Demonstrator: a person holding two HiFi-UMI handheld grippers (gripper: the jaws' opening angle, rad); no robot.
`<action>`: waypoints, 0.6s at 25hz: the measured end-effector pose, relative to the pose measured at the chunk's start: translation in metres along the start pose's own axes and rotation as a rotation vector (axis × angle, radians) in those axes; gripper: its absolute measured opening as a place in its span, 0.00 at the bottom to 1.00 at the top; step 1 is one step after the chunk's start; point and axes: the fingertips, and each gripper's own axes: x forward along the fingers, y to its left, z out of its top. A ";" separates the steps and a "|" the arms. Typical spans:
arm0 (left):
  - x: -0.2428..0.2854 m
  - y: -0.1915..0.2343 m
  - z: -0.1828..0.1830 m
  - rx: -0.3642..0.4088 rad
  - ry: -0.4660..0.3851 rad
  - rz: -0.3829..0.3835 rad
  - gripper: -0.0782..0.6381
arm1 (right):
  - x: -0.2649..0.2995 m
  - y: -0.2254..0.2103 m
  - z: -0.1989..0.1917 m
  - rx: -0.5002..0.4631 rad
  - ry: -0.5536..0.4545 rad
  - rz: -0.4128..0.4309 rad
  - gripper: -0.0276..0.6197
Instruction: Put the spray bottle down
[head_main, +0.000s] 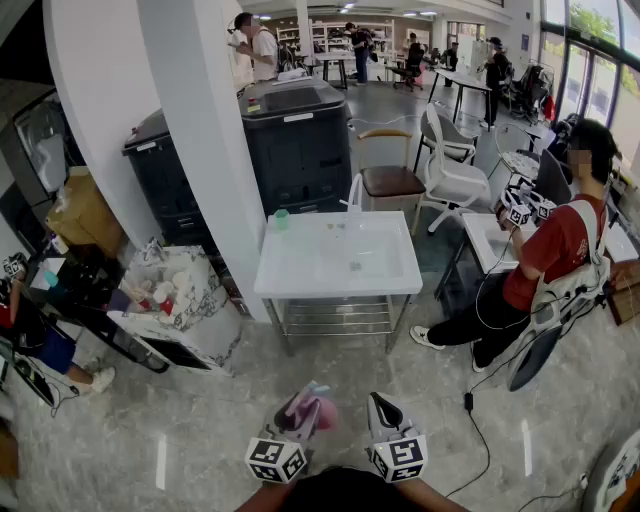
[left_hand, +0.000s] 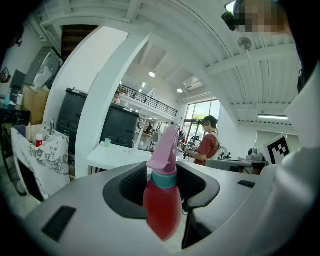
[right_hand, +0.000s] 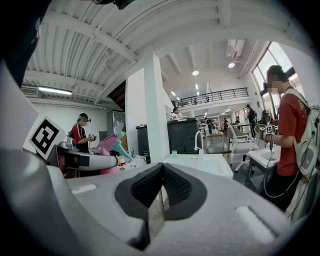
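Note:
The spray bottle (head_main: 306, 411) has a red body, a teal collar and a pink trigger head. My left gripper (head_main: 300, 408) is shut on it and holds it upright, low in the head view, above the floor. In the left gripper view the spray bottle (left_hand: 162, 202) stands between the dark pads (left_hand: 131, 186), pressed at its body. My right gripper (head_main: 383, 405) hangs just right of it, shut and holding nothing. In the right gripper view its pads (right_hand: 176, 185) meet at the tip, and the spray bottle (right_hand: 107, 144) shows at the left. A white table (head_main: 330, 272) stands ahead of both grippers.
A small green cup (head_main: 282, 218) sits at the table's back left corner. A white pillar (head_main: 205, 130) and black bins (head_main: 292, 145) stand behind it. A cluttered box (head_main: 172, 296) is at the left; a seated person in a red shirt (head_main: 552, 250) at the right.

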 end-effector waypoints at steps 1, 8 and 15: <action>-0.001 0.000 0.001 0.004 -0.001 0.000 0.36 | 0.000 0.001 0.001 -0.001 -0.007 -0.001 0.04; -0.006 -0.014 -0.005 0.020 0.002 0.000 0.36 | -0.014 -0.006 0.004 -0.005 -0.032 -0.016 0.04; -0.008 -0.022 -0.009 0.033 0.012 -0.006 0.36 | -0.023 -0.003 -0.007 0.026 -0.008 -0.010 0.04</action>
